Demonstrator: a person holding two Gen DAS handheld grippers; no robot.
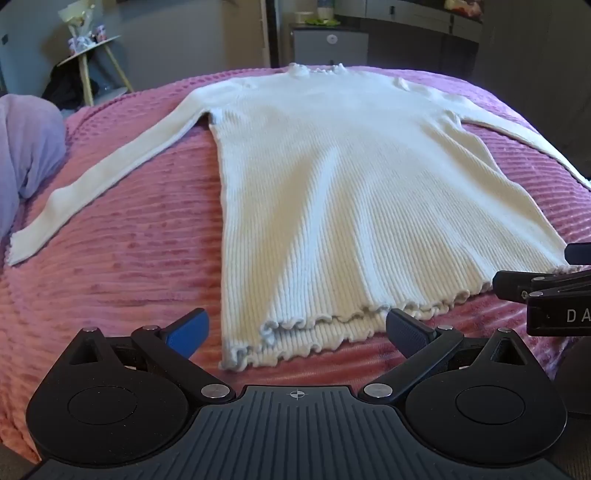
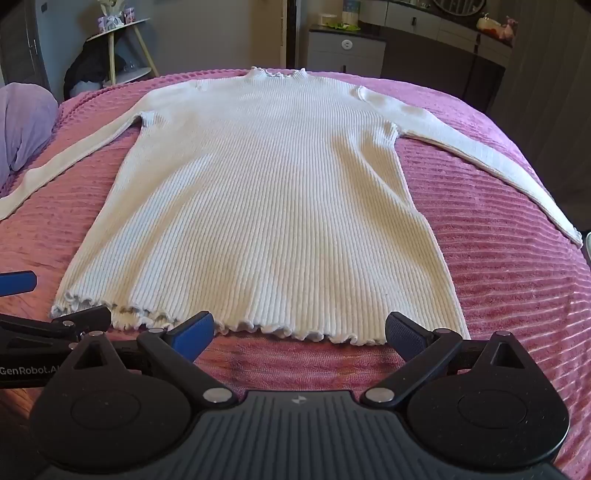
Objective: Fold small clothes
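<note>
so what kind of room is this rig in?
Likely a bedroom: the white sweater lies flat on a pink bedspread, with a small side table and a cabinet behind.

White ribbed sweater [image 2: 258, 199] flat on pink bedspread [image 2: 498, 280], neck far, frilled hem near, sleeves spread left and right. Right hand-held gripper [image 2: 300, 334] wide apart just short of hem, touching nothing. Left hand-held gripper [image 2: 55, 299] at left edge beside hem corner.
</note>
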